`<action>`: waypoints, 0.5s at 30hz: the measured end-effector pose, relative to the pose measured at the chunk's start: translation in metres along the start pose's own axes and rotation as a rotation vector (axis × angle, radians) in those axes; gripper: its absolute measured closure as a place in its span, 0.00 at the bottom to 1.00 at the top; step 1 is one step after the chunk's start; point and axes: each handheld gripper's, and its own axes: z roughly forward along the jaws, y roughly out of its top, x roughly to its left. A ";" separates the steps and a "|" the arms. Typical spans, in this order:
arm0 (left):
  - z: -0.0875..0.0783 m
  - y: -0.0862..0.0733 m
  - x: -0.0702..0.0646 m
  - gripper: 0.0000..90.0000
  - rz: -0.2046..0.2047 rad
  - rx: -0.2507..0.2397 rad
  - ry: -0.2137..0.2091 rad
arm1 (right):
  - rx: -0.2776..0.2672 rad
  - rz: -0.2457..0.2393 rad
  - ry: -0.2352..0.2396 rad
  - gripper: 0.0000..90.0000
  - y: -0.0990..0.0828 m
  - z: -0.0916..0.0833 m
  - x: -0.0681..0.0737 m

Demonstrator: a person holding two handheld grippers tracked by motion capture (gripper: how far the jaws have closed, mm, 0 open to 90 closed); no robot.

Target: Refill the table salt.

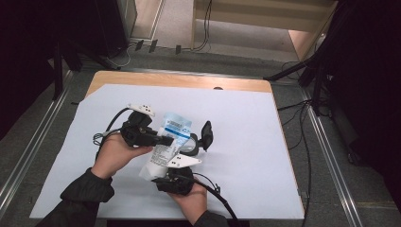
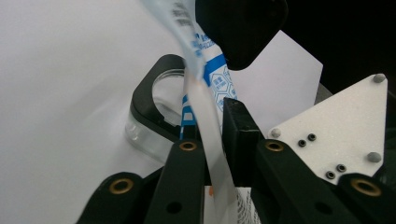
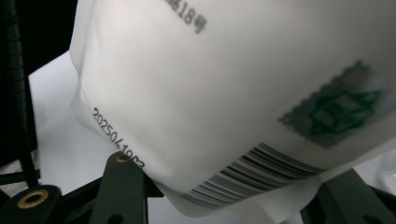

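Note:
A white pouch with blue print [image 1: 170,135] is held up over the table between both grippers. My left gripper [image 1: 166,140] reaches in from the left and is shut on the pouch's thin flat upper part [image 2: 205,107], which runs edge-on between its pads. My right gripper [image 1: 161,171] comes from below, under its grey plate [image 1: 185,161]. The pouch's bulging lower end with barcode and date print [image 3: 224,93] sits between its two jaws, which press on its sides. The right gripper [image 3: 233,189] is partly covered by the pouch.
A clear round container with a black rim [image 1: 191,143] stands just right of the pouch, its black lid [image 1: 206,134] hinged up. It lies close behind the pouch in the left gripper view [image 2: 149,105]. A white sheet [image 1: 246,142] covers the wooden table [image 1: 179,80].

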 end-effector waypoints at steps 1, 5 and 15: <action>0.000 0.000 0.000 0.98 0.000 0.000 0.007 | 0.001 0.002 0.002 0.58 0.001 0.000 0.001; -0.001 0.000 0.001 1.00 -0.005 -0.019 0.019 | -0.001 -0.024 0.010 0.55 0.004 -0.001 0.005; 0.009 0.003 0.003 1.00 -0.010 -0.007 0.037 | 0.017 0.011 0.009 0.54 0.006 -0.002 0.007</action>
